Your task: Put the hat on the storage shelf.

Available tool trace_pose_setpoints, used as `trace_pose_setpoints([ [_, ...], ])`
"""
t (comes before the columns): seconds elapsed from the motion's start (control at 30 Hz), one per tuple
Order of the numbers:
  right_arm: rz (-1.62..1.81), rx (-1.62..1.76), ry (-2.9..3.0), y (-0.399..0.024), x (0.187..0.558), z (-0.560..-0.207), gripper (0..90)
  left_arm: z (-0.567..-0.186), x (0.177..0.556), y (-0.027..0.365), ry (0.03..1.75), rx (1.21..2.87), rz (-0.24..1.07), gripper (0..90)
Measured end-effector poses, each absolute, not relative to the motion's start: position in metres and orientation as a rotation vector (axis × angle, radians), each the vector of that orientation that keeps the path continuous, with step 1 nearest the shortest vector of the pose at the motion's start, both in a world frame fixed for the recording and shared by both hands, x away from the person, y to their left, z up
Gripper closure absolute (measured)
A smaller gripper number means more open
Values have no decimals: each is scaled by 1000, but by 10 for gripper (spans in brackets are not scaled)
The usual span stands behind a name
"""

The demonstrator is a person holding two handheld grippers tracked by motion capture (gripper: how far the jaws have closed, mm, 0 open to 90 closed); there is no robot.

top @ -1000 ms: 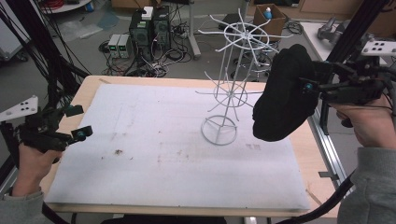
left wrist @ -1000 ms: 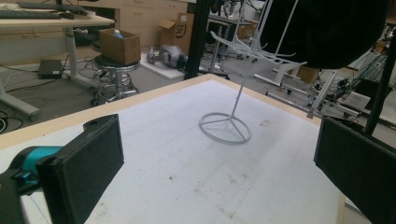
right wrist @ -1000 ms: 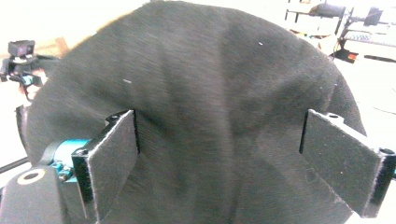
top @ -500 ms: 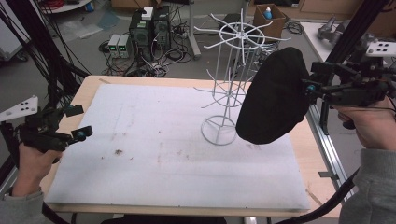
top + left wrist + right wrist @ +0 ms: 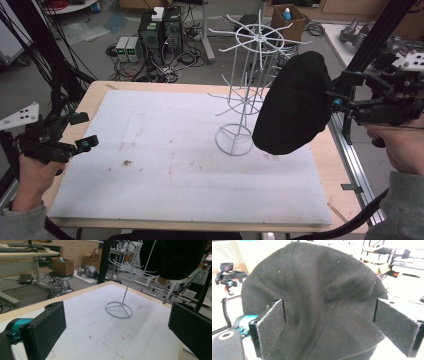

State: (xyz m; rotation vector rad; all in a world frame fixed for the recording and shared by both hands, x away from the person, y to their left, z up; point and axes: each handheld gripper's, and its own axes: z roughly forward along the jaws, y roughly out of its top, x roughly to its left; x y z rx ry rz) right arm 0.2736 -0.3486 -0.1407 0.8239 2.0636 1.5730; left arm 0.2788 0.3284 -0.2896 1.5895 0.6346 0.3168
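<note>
1. While the left hand-held gripper [image 5: 86, 131] sits released with nothing between its jaws, low at the near left corner of the table [image 5: 95, 102], there's little danger on that side. The left hand [image 5: 32, 175] is wrapped under it, forearm coming in from the bottom edge, jaws pointing out across the white mat [image 5: 200, 170].
2. Middle of the table: the white wire hook rack [image 5: 260, 37] stands upright on its ring base, every hook bare. It looks light and top-heavy to me. A sideways shove from the cap or the tool could tip it or skate it across the mat.
3. Just right of the rack, the black beanie [image 5: 295, 105] is up in the air, well clear of the mat, its bulk level with the rack's lower hooks and very near their tips. The soft fabric could snag on a wrong prong, or drape past the tip and slide off onto the table.
4. Far right: the right hand-held gripper [image 5: 334, 97] is grasping the beanie. Its jaws stand wide with the fabric filling the gap in the right gripper view, though exactly where the pads bite is hidden. A loose hold on bunched knit could let go too soon. The right hand [image 5: 400, 147] holds the tool roughly level, pointing left toward the rack.
</note>
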Motion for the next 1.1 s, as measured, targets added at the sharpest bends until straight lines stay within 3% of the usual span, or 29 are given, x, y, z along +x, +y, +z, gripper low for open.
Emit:
trace_pose_setpoints([
  [0.73, 1623, 797, 2007, -336, 213, -185, 99, -284, 270, 320, 592, 1609, 324, 17],
  [1.1, 1680, 817, 1997, -335, 213, -219, 99, -284, 270, 317, 579, 1612, 318, 17],
])
